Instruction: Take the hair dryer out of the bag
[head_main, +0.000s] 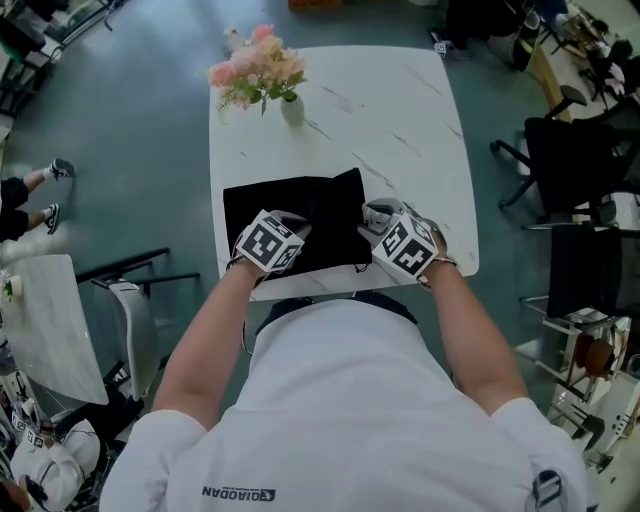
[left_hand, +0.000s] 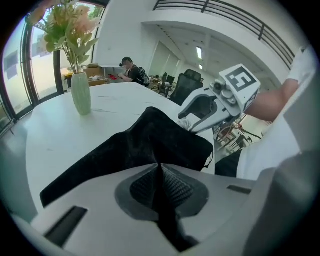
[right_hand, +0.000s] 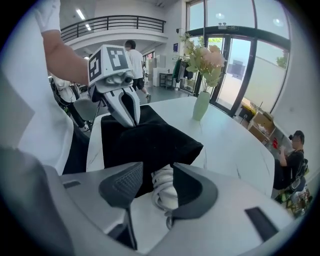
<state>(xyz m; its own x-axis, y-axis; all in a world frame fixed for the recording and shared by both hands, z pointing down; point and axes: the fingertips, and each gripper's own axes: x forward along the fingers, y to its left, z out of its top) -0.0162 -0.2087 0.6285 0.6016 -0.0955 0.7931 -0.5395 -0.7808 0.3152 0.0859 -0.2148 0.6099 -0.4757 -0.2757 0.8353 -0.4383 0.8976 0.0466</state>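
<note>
A black cloth bag (head_main: 300, 225) lies flat at the near edge of the white table (head_main: 400, 120). My left gripper (left_hand: 160, 167) is shut on a fold of the bag's fabric (left_hand: 150, 140) at its near left side. At the bag's right end, my right gripper (right_hand: 160, 182) has a white coiled cord (right_hand: 164, 187) between its jaws. The cord rests against one pad while the other pad stands off it. The hair dryer's body is hidden inside the bag. In the head view both grippers, left (head_main: 293, 228) and right (head_main: 378, 218), sit on the bag's near edge.
A pale green vase of pink flowers (head_main: 291, 108) stands at the table's far left. Chairs (head_main: 570, 160) stand to the right of the table, and another small table and chair (head_main: 130, 320) to the left. A person sits in the background (right_hand: 295, 155).
</note>
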